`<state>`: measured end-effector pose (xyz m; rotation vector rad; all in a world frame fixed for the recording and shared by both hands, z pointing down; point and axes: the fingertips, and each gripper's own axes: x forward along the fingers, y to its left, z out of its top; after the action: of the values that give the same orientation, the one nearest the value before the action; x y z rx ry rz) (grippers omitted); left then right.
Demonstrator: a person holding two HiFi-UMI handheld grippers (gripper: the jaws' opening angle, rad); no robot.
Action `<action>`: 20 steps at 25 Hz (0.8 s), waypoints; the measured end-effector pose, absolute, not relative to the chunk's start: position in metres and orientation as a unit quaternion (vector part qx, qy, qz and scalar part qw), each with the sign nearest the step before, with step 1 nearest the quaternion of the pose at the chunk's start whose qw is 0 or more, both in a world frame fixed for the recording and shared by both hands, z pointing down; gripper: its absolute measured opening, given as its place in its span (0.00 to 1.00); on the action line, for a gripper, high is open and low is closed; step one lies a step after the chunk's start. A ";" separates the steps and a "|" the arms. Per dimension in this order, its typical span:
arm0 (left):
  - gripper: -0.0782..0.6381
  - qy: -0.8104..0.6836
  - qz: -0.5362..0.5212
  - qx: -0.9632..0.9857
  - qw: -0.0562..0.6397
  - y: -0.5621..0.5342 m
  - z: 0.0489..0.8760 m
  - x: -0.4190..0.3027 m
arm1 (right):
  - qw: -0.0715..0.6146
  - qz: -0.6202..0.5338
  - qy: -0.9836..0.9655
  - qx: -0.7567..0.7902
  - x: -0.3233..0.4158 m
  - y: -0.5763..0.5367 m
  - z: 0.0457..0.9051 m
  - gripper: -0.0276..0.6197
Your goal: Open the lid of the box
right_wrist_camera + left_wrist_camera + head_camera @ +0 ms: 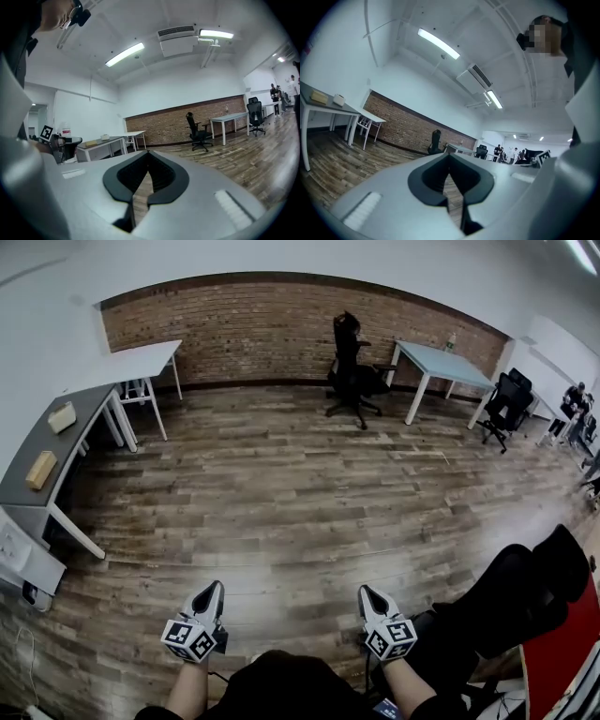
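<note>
**While my fingers (208, 602) are shut, the boxes lie far off**

As I hold both hands low over the wooden floor (281, 493), my left fingers (208, 602) are closed tip to tip with nothing between them. My right fingers (374, 602) are closed and empty as well. Both pairs point out across the room toward the brick wall (281, 329). A tan box (41, 470) and a paler box (62, 417) lie on the grey desk (86, 404) at far left, well apart from me and too small to show their lids.
</note>
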<state>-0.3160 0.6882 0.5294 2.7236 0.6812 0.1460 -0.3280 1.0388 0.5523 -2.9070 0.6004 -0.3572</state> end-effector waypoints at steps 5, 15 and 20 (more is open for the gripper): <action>0.11 0.235 0.049 0.958 0.155 0.652 0.523 -0.316 | 0.064 -0.113 0.237 -0.963 -0.311 0.993 0.546 0.05; 0.11 0.186 0.013 0.971 0.149 0.583 0.508 -0.325 | 0.040 -0.121 0.313 -0.941 -0.275 0.906 0.537 0.05; 0.11 0.152 0.009 0.976 0.155 0.562 0.513 -0.328 | 0.044 -0.120 0.358 -0.925 -0.254 0.867 0.532 0.05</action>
<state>-0.3282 0.5621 0.5127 2.7968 0.4366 0.0264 -0.2543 0.8674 0.5317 -2.8270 1.0958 -0.3680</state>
